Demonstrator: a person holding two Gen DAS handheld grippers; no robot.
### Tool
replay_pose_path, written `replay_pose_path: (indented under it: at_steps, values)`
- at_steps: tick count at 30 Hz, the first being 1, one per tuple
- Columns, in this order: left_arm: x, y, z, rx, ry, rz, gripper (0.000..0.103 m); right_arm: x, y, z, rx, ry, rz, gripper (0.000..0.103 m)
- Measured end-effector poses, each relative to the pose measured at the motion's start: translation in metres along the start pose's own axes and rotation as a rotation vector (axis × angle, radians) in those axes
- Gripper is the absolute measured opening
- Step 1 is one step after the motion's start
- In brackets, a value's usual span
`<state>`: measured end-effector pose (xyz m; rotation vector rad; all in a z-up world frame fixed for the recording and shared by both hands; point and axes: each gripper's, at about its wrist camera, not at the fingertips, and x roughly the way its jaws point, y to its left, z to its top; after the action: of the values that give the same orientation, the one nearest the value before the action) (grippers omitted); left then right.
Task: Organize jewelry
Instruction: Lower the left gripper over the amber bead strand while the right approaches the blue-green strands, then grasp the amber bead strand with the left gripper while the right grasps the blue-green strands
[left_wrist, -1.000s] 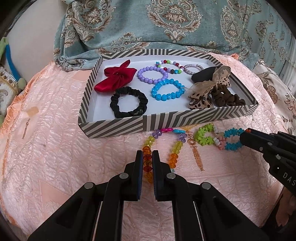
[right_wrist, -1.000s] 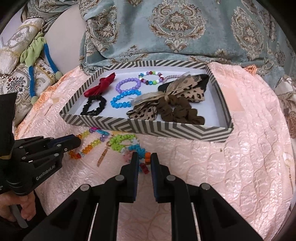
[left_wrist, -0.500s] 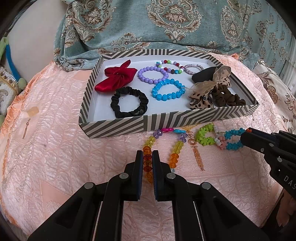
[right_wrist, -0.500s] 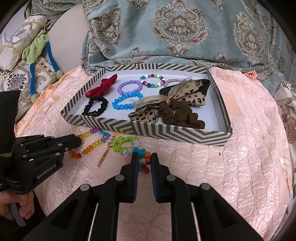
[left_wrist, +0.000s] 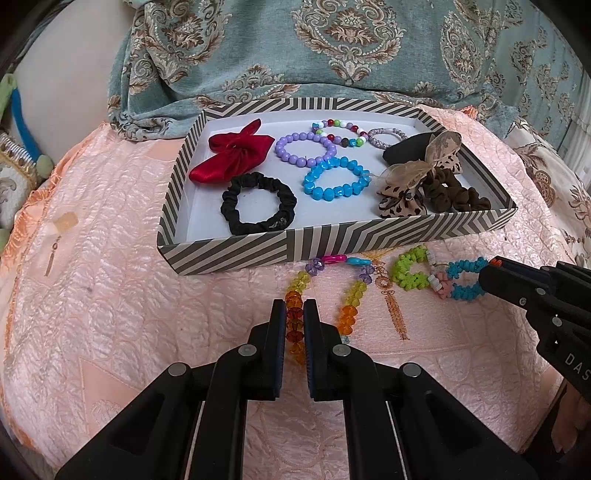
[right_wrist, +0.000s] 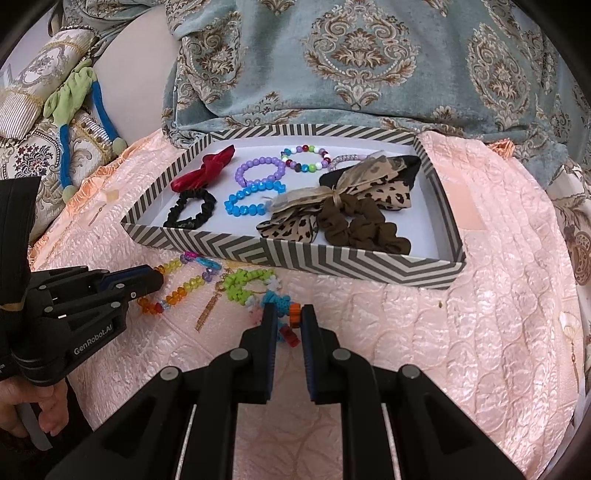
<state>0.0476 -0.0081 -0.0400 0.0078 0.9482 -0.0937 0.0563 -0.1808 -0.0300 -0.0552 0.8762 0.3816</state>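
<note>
My left hand-held gripper (left_wrist: 294, 321) is closed on the amber end of a rainbow bead necklace (left_wrist: 349, 299), which lies in a loop on the pink quilt (left_wrist: 110, 314) just in front of the striped tray (left_wrist: 229, 251). My right hand-held gripper (right_wrist: 284, 325) is nearly shut on the blue and orange end of a green and blue bead bracelet (right_wrist: 251, 286), also on the quilt just in front of the tray, to the right of the necklace. A thin gold tassel earring (left_wrist: 391, 306) lies between the necklace and that bracelet. Inside the tray, a red bow (left_wrist: 232, 157) sits at the far left with a black scrunchie (left_wrist: 258, 203) in front of it. Toward the middle of the tray are a purple bead bracelet (left_wrist: 304, 147) and a blue bead bracelet (left_wrist: 336, 179), touching each other, and behind them a multicoloured bead bracelet (left_wrist: 341, 131). A leopard-print bow (right_wrist: 332, 199) and a brown scrunchie (right_wrist: 362, 225) fill the right side of the tray. Behind the tray hangs a teal patterned cloth (left_wrist: 351, 48). In the right wrist view my fingers (right_wrist: 48, 410) wrap the left handle.
</note>
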Motion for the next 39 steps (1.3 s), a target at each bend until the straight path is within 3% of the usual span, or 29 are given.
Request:
replay_pose_path:
  at_steps: [30, 39]
  values:
    - [-0.004, 0.002, 0.001, 0.001, -0.01, 0.008, 0.0, -0.009, 0.002, 0.003, -0.006, -0.016, -0.021, 0.013]
    - [-0.028, -0.001, 0.011, -0.019, -0.041, -0.032, 0.0, -0.029, 0.0, 0.011, 0.012, -0.061, -0.018, 0.012]
